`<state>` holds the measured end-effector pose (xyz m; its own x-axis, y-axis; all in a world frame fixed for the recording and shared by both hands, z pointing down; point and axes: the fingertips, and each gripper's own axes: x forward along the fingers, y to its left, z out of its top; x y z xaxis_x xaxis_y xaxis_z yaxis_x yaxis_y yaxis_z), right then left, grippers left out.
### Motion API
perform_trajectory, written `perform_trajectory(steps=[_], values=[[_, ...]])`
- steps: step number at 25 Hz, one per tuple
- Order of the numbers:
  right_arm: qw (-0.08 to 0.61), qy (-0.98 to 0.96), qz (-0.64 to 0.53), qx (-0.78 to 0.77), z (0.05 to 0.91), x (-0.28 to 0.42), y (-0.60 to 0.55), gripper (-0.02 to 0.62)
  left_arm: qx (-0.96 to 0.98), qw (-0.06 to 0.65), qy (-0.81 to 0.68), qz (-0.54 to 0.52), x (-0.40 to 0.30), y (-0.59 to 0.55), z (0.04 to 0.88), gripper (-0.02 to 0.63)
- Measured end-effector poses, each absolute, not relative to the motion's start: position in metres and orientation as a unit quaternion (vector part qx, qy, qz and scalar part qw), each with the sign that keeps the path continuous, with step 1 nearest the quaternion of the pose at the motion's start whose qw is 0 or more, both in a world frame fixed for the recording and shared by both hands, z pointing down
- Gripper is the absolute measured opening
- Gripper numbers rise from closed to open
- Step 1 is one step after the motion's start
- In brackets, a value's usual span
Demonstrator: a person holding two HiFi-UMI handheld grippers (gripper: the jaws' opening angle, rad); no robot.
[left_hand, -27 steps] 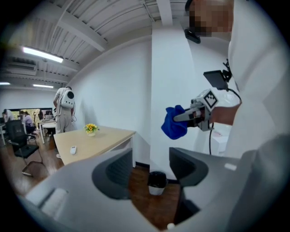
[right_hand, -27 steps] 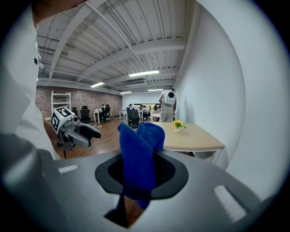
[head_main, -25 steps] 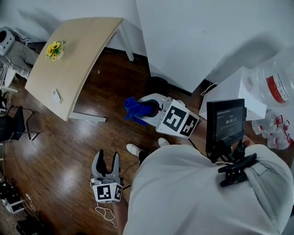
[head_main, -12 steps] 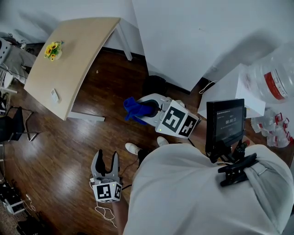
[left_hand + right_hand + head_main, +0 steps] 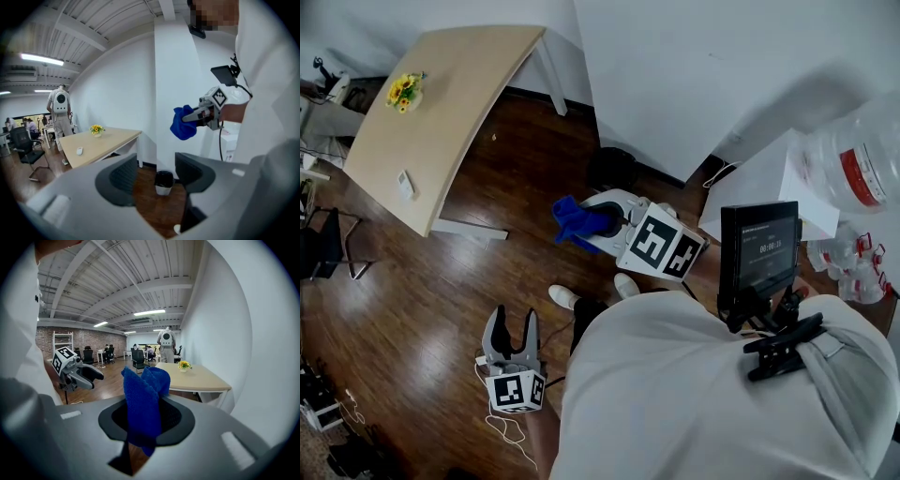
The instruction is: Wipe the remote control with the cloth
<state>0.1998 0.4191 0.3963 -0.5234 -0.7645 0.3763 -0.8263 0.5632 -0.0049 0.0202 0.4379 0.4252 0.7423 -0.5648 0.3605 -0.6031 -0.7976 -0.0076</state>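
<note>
Two claws over floor [image 5: 441, 281]: left claw [image 5: 512, 323] spread empty, right claw [image 5: 611, 221] pinching cloth [image 5: 577, 222] mid-frame; remote control [image 5: 404, 185] well apart on upper-left tabletop [image 5: 459, 84], black bin [image 5: 612, 169] just above cloth.

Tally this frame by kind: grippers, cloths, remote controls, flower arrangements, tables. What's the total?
Handheld grippers: 2 (left gripper, right gripper)
Blue terry cloth: 1
Small white remote control: 1
Yellow flower arrangement: 1
Light wooden table: 1
Total: 6
</note>
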Motion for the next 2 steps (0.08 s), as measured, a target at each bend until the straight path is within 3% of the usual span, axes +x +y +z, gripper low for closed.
perform_trajectory(steps=[2], values=[[0.171,-0.869,0.092,0.456,0.3988,0.1984,0.4188,0.080,0.931,0.056,-0.317,0.175,0.0178,0.4380,0.4257,0.273]])
